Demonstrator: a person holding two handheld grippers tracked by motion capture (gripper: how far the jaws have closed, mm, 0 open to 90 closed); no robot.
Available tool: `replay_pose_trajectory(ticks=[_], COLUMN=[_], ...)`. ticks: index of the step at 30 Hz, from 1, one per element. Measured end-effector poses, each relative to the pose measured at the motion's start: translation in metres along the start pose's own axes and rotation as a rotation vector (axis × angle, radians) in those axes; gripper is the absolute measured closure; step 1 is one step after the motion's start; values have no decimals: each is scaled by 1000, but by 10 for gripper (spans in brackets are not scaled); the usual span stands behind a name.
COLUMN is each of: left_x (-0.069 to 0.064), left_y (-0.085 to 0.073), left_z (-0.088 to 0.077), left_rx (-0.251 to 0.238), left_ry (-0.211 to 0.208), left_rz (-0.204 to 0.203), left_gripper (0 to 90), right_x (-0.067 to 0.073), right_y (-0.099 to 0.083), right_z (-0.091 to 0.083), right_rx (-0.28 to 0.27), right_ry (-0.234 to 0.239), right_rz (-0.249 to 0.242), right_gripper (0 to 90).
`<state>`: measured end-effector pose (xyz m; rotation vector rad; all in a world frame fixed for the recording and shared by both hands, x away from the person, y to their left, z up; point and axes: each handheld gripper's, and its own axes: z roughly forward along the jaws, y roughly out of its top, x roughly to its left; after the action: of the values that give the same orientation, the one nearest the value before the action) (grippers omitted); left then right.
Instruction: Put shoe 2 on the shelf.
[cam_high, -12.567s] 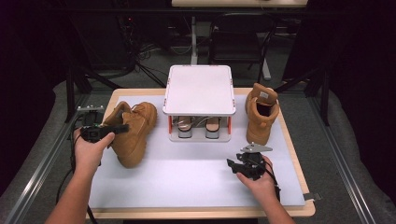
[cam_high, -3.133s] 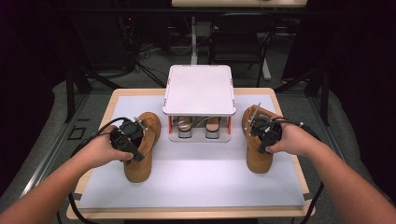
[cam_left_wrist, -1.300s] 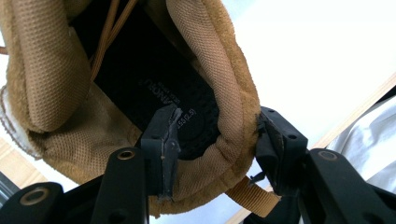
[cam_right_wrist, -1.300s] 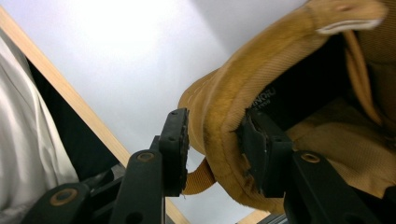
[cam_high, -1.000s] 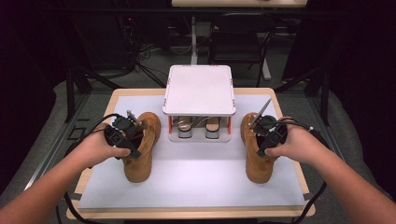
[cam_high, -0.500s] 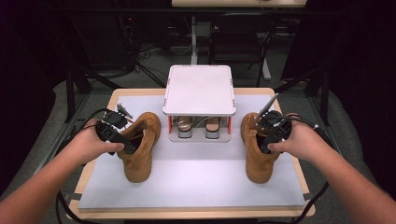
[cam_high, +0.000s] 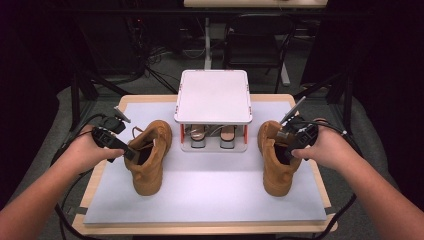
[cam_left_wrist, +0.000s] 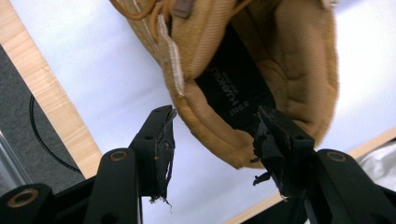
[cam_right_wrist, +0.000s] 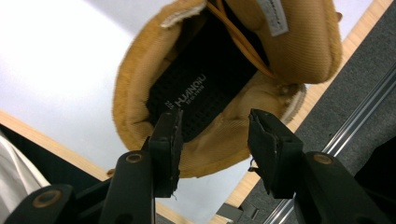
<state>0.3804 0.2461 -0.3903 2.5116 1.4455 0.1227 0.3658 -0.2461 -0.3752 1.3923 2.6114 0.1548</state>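
The left hand-held gripper (cam_high: 131, 154) sits at the collar of the left boot (cam_high: 148, 162), its jaws spread and just been opening. In the left gripper view the two black pads (cam_left_wrist: 164, 140) straddle the padded rim of the boot's collar — one jaw outside over the white mat, the other at the dark insole — and neither pad presses on the leather, so the grip is released.

The right hand-held gripper (cam_high: 283, 148) hovers at the collar of the right boot (cam_high: 276, 162), its jaws also parted and just been opening. In the right gripper view one pad (cam_right_wrist: 169, 135) stands over the black printed insole and the other over the rim on the far side, with the rim between them; the pads stand clear of it, so this one is let go as well.

Both tan boots stand upright on the white mat (cam_high: 210, 192) that covers the wooden tabletop (cam_high: 200, 230), toes toward the person, the left one near the left edge and the right one near the right edge, well apart. Between them, at the back of the mat, stands a small white rack (cam_high: 213, 95) with a flat top and a pair of shoes (cam_high: 213, 136) tucked under it.

Beyond the tabletop the room is dark — grey carpet, trailing cables, metal stand legs and a black chair (cam_high: 257, 35).
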Motion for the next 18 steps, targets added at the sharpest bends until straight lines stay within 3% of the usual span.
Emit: replay_pose_trajectory(ticks=[6,18], left_x=[4,5], left_y=[3,6], left_z=[11,34], left_rx=[0,34], left_ry=[1,-16], left_rz=[-26,-28], left_gripper=[465,483], right_x=[-8,-15], right_y=[-3,-5], right_z=[4,7], right_rx=[-8,-13], right_ry=[-10,13], right_rz=[27,61], right_gripper=[539,537])
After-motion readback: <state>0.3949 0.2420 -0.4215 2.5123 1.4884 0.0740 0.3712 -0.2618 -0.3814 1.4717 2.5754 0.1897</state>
